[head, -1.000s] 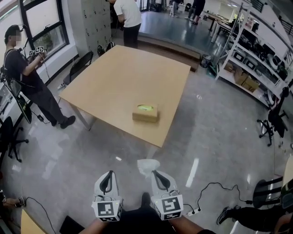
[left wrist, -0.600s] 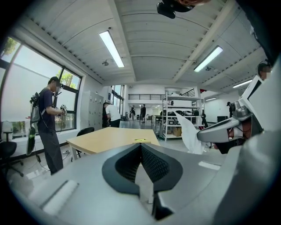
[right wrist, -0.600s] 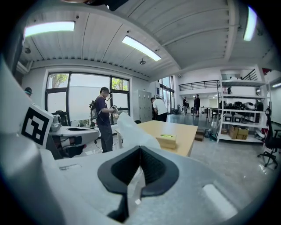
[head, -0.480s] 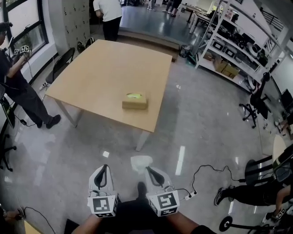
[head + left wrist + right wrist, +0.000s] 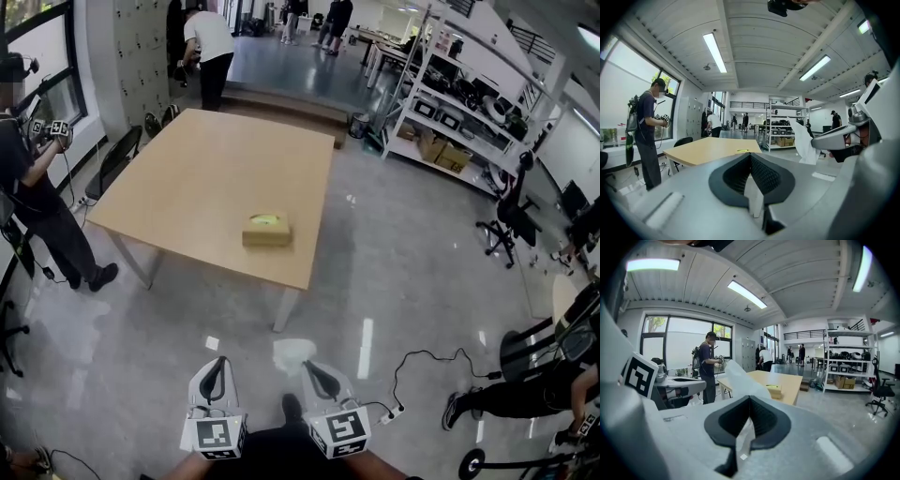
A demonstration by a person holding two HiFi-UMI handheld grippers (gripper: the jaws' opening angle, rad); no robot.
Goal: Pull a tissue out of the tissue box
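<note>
Tissue (image 5: pixel 292 352), white and crumpled, sticks out from the tip of the right gripper (image 5: pixel 307 367), whose jaws are closed tight on it, well clear of the table and above the grey floor. Just beside it, the left gripper (image 5: pixel 221 366) has its jaws pressed together on nothing. Farther off, the cardboard tissue box (image 5: pixel 266 230) sits on the wooden table (image 5: pixel 197 169) close to the near edge, toward its right corner. The box's top slot shows yellow-green; I can't see what's inside.
</note>
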